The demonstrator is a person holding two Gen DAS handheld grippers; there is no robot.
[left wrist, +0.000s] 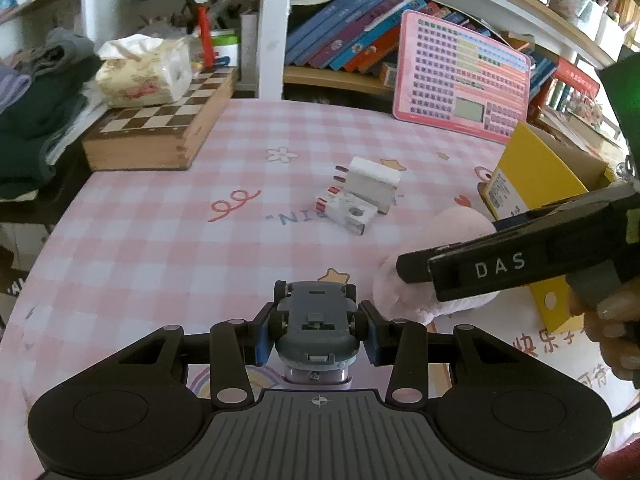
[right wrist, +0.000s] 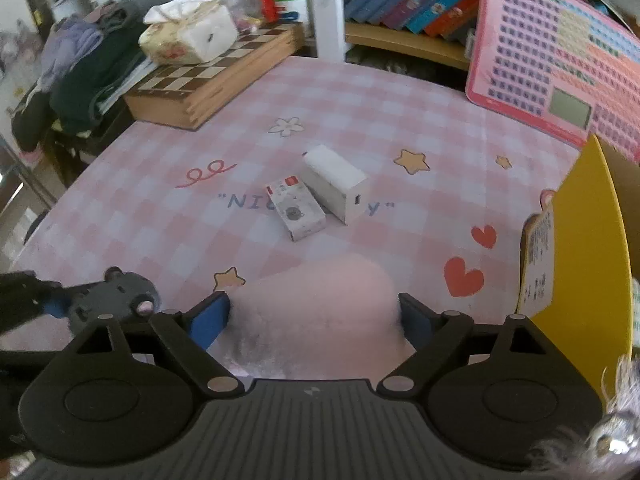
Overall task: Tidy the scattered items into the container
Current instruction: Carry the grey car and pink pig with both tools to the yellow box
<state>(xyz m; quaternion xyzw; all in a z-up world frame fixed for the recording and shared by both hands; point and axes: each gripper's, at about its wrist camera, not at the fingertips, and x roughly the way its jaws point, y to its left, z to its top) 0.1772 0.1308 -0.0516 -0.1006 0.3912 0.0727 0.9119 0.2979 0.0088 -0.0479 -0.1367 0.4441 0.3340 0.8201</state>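
My left gripper [left wrist: 318, 330] is shut on a grey toy car [left wrist: 316, 320], held upside down just above the pink checked tablecloth; the car also shows in the right wrist view [right wrist: 116, 296]. My right gripper [right wrist: 314, 316] is shut on a soft pink fluffy item [right wrist: 316, 312], also seen in the left wrist view [left wrist: 436, 256]. A white power bank [right wrist: 336, 184] and a small white box [right wrist: 296, 210] lie together mid-table, ahead of both grippers. The yellow cardboard box [right wrist: 580, 248] stands at the right, close to my right gripper.
A wooden chessboard case [left wrist: 160, 124] with a tissue pack [left wrist: 144, 70] on it stands back left beside piled clothes. A pink keyboard toy [left wrist: 464, 76] leans at the back right. Bookshelves run behind the table.
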